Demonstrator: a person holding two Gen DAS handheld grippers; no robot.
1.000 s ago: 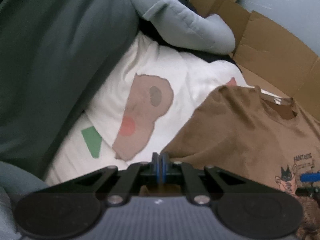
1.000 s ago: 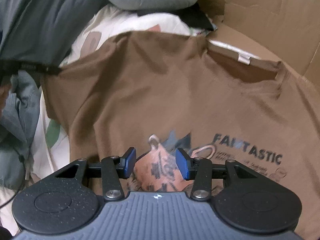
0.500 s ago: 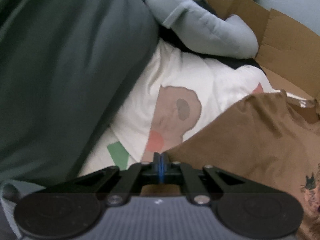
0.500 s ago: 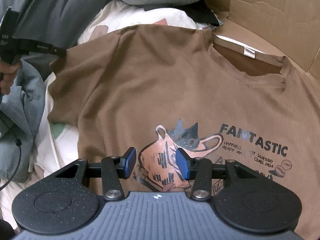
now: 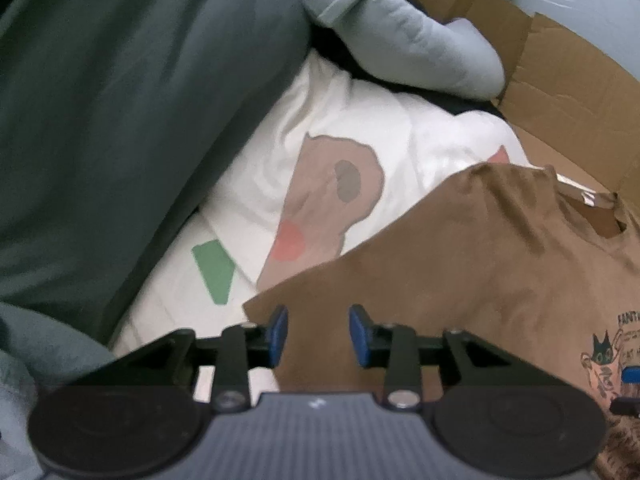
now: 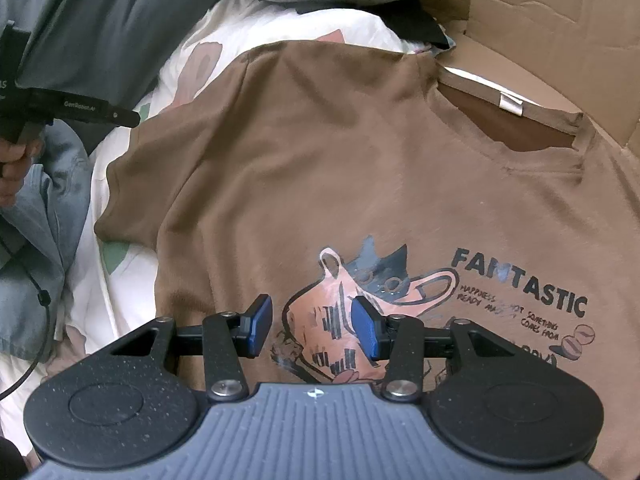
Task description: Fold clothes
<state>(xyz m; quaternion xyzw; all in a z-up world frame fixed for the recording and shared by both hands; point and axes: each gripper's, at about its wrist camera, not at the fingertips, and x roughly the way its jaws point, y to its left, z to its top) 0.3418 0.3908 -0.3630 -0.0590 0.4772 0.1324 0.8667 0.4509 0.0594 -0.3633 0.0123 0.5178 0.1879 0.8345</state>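
Item: brown T-shirt (image 6: pixel 320 168), printed side up, spread flat across the centre of the right wrist view over a white patterned bedsheet (image 5: pixel 360 132), collar toward the cardboard box (image 6: pixel 540 16) at upper right; laid out so, apparently, to ready it for folding

Left gripper (image 5: pixel 318 334): lower centre of its view, jaws opening, sleeve edge lying between the pads with neither pressing on it

Right gripper (image 6: pixel 312 328): jaws partly apart above the chest print, gripping nothing

Adjacent: dark green cloth (image 5: pixel 120 100), upper left; grey padded garment (image 5: pixel 400 32), top
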